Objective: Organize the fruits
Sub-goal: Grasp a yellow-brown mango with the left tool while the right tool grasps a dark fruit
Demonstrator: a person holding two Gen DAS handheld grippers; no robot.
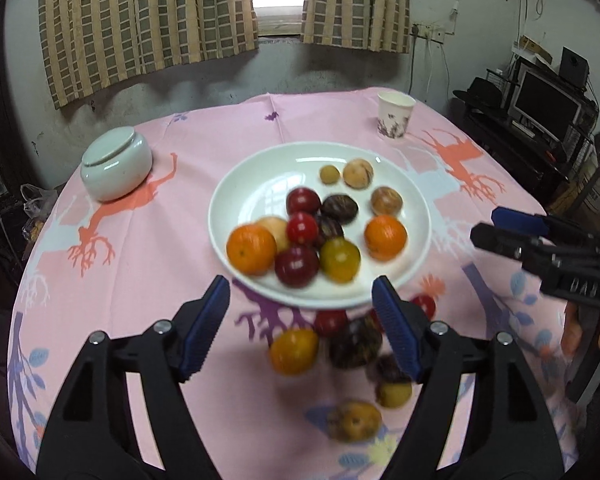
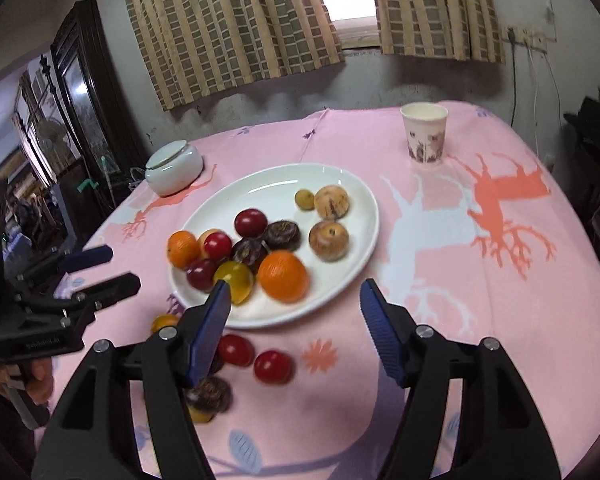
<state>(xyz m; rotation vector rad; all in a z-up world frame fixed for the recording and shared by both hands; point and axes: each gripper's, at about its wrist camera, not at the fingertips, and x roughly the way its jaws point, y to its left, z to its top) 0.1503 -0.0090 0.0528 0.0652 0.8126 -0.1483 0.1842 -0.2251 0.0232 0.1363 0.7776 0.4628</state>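
Holding both sets of fingers wide and empty, I'd lower the left gripper [image 1: 300, 328] squarely over one loose fruit [image 1: 294, 351] below the plate [image 1: 220, 208].

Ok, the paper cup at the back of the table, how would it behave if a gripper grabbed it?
The paper cup looks thin-walled, so it would probably crush under a firm squeeze. It seems empty, so likely very light and easy to knock over. It tapers toward the base, so it might slip upward out of the pads.
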